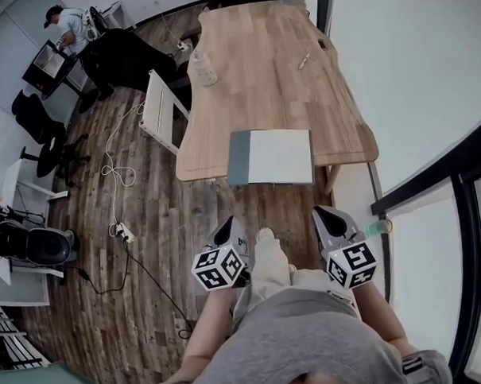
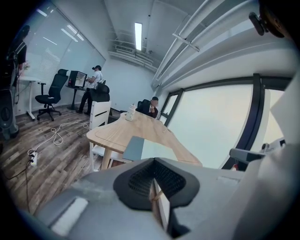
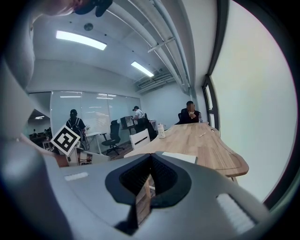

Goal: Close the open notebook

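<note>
The notebook (image 1: 271,156) lies at the near end of the wooden table (image 1: 251,75), a grey part on its left and a white page on its right. It also shows ahead in the left gripper view (image 2: 140,149) and in the right gripper view (image 3: 180,157). Both grippers hang short of the table edge, over the floor. My left gripper (image 1: 228,227) is shut with nothing between its jaws, below the notebook's left corner. My right gripper (image 1: 326,217) is shut and empty too, below the notebook's right corner. Neither touches the notebook.
A pale bottle (image 1: 206,68) and a pen (image 1: 303,62) lie farther along the table. A white chair (image 1: 161,111) stands at the table's left side. Cables (image 1: 116,173) run across the wooden floor. A window wall runs along the right. People stand and sit at the far end.
</note>
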A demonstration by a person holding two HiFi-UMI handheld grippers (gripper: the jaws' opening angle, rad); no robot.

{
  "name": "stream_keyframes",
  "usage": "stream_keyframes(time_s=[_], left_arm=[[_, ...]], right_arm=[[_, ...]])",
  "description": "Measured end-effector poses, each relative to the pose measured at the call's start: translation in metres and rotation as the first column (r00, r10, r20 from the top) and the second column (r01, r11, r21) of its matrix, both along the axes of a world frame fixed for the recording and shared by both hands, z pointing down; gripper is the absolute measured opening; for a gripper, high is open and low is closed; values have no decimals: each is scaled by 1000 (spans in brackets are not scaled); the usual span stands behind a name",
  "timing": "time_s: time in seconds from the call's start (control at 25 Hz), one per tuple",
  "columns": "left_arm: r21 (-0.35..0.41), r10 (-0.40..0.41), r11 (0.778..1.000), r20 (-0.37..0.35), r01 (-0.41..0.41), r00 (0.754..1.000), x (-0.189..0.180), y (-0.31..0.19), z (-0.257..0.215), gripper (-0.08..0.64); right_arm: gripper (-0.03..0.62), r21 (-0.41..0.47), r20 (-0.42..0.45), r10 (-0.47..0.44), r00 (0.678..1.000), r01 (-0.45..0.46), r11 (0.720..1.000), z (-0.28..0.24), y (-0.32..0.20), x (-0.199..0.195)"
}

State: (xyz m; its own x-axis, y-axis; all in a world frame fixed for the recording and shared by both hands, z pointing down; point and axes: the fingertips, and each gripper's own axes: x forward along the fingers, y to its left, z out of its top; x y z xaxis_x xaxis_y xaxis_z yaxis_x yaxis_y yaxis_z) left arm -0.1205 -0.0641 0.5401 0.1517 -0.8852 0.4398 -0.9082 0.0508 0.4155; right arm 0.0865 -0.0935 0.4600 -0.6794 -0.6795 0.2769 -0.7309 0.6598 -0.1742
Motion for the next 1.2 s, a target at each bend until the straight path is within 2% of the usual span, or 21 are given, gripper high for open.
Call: stream_keyframes(time_s=[0.4, 0.8, 0.96, 1.2], left_arm=[[-53, 7, 999, -1, -7, 1000, -21, -53, 37, 5], [-144, -17, 990, -77, 6, 997, -46, -99, 86, 5], [-160, -27, 987, -114, 9, 993, -58, -112, 101, 37], [-197, -6, 980, -121, -18, 993, -64, -128, 124, 98]], right_arm=[[2, -15, -18, 18, 1000, -18, 1000, 8, -32, -2], [2, -41, -43, 0, 999, -1, 999, 18, -74, -26], [2, -50, -48, -20, 999, 17, 999, 22, -91, -38], [2, -70, -58, -49, 997, 45, 997, 30, -109, -52]])
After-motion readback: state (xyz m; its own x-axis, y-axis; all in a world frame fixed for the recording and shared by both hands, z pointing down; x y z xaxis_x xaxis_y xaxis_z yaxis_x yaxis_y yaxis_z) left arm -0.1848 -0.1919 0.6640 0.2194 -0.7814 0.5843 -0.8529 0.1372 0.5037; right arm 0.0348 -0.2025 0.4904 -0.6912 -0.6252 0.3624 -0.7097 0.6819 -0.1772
